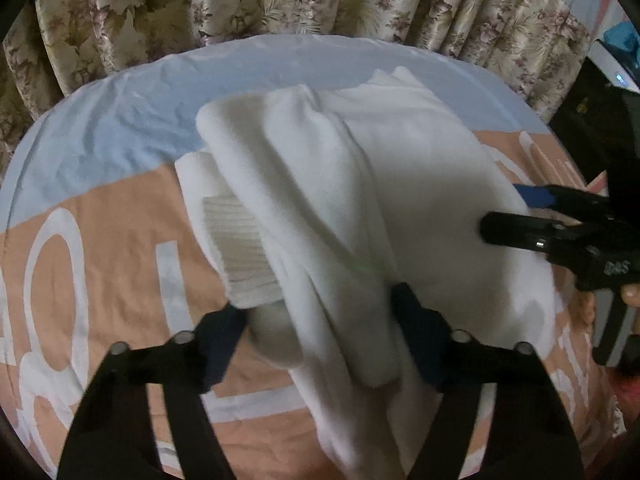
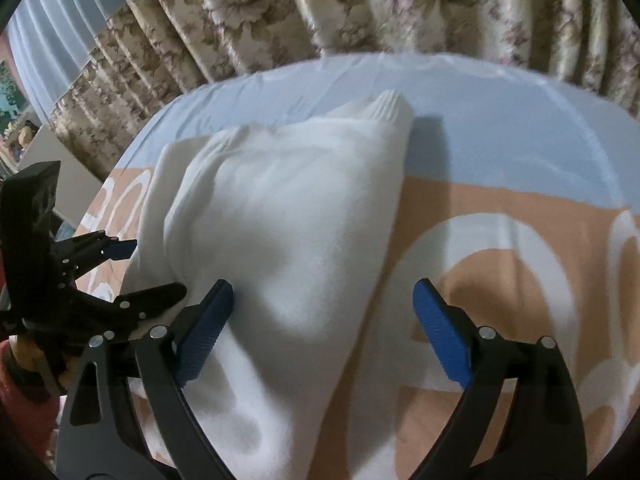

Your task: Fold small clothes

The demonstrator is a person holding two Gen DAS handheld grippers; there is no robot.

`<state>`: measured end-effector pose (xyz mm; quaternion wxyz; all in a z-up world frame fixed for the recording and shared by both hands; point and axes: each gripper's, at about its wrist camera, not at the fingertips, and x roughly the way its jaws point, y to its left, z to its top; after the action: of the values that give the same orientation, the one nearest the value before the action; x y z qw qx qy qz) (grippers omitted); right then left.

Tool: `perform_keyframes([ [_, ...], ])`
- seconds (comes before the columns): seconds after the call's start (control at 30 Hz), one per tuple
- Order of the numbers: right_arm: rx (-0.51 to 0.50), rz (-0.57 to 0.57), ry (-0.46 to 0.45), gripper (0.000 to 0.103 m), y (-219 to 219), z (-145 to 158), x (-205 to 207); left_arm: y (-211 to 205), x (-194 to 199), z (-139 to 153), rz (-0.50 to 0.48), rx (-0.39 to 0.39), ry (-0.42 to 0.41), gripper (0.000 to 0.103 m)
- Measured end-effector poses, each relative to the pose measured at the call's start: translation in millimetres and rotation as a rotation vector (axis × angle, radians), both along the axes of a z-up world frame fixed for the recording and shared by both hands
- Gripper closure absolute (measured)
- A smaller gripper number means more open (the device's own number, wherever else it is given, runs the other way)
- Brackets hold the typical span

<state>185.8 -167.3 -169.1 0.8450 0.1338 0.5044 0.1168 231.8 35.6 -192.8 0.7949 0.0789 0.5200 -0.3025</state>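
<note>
A white knit garment [image 1: 420, 184] lies loosely folded on the bed, with one ribbed cuff [image 1: 240, 248] poking out at its left side. My left gripper [image 1: 320, 332] points down over the near end. Its jaws stand apart around a thick fold of the cloth, and the pads sit at the sides of the fold without clearly squeezing it. My right gripper [image 2: 324, 320] is open wide over the garment [image 2: 288, 208]: its left pad touches the cloth and its right pad hovers over the sheet. Each gripper shows in the other's view, the right gripper [image 1: 516, 214] and the left gripper [image 2: 148, 272].
The bed sheet [image 1: 100, 208] is peach with large white letters and pale blue at the far end. A floral curtain [image 1: 280, 0] hangs behind the bed. A person's fingers [image 1: 632, 292] and a red sleeve [image 2: 24, 380] hold the tools. Dark furniture [image 1: 592, 120] stands at the right.
</note>
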Motion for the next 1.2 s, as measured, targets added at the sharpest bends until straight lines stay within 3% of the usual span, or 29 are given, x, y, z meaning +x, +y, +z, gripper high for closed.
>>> perform_keyframes([
  [0.07, 0.035, 0.027, 0.012, 0.027, 5, -4, 3, 8, 1, -2, -0.004, -0.026, 0.017, 0.04],
  [0.13, 0.013, 0.041, 0.006, 0.031, 11, -4, 4, 9, 3, -2, -0.009, -0.042, 0.02, 0.044],
  [0.27, -0.023, 0.063, -0.022, 0.054, 18, 4, 2, 11, 2, -1, -0.014, -0.068, 0.018, 0.049],
  [0.43, -0.069, 0.073, -0.034, 0.065, 26, 6, 5, 7, -1, 6, 0.0, -0.048, -0.017, 0.064],
  [0.7, -0.074, 0.107, -0.126, 0.072, 29, 26, 0, 1, -8, 29, 0.035, -0.029, -0.065, 0.072],
  [0.97, -0.071, 0.11, -0.256, 0.072, 9, 82, -28, -24, -42, 80, 0.041, -0.059, -0.155, 0.072],
  [1.1, -0.098, 0.091, -0.261, 0.072, -19, 95, -53, -55, -66, 88, 0.019, -0.079, -0.161, 0.072],
  [1.2, -0.123, 0.078, -0.227, 0.072, -45, 88, -68, -85, -80, 75, -0.002, -0.079, -0.131, 0.071],
])
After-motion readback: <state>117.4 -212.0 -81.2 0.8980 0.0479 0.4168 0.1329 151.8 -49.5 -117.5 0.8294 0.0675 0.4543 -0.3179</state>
